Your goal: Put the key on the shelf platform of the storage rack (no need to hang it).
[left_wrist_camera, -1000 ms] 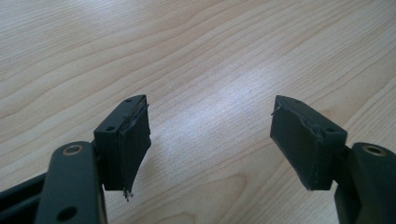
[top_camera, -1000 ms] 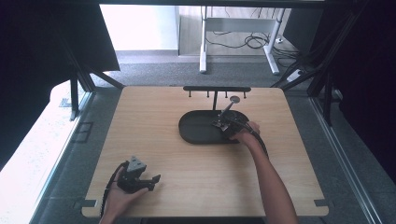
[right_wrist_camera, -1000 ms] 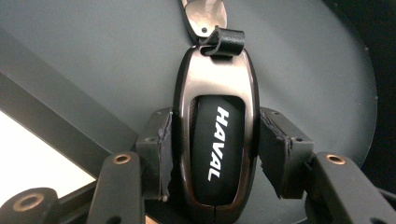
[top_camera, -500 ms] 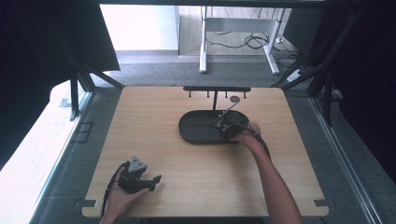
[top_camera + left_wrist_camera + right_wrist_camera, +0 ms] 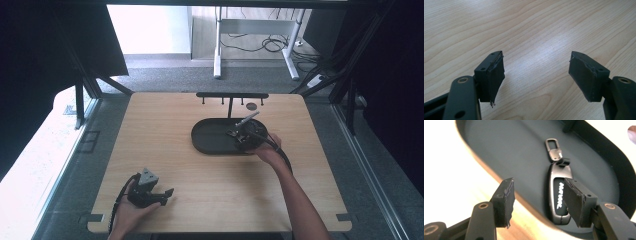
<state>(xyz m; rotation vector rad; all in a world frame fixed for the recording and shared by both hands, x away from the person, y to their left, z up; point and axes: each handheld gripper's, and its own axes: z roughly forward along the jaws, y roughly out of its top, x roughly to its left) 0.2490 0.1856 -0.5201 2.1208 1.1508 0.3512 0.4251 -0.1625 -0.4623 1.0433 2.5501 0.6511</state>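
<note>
A dark oval tray (image 5: pixel 210 146) lies on the far middle of the wooden table. In it rests a metal key fob (image 5: pixel 556 192) with a clip, lying flat on the tray floor (image 5: pixel 511 150). My right gripper (image 5: pixel 240 134) hovers over the tray's right end. Its jaws (image 5: pixel 538 182) stand apart and have just been closing a little, with nothing between the pads; the right jaw hides part of the fob. My left gripper (image 5: pixel 165 194) rests low at the near left of the table, and its jaws (image 5: pixel 536 56) are open over bare wood.
A black rack with small hooks (image 5: pixel 231 95) stands at the table's far edge behind the tray, with a small dark round spot (image 5: pixel 251 106) beside it. Bare wood (image 5: pixel 225 190) lies between the two hands. Dark frame legs flank the table.
The right hand has drawn back and up slightly from the tray. The left hand and its gripper have kept still.
</note>
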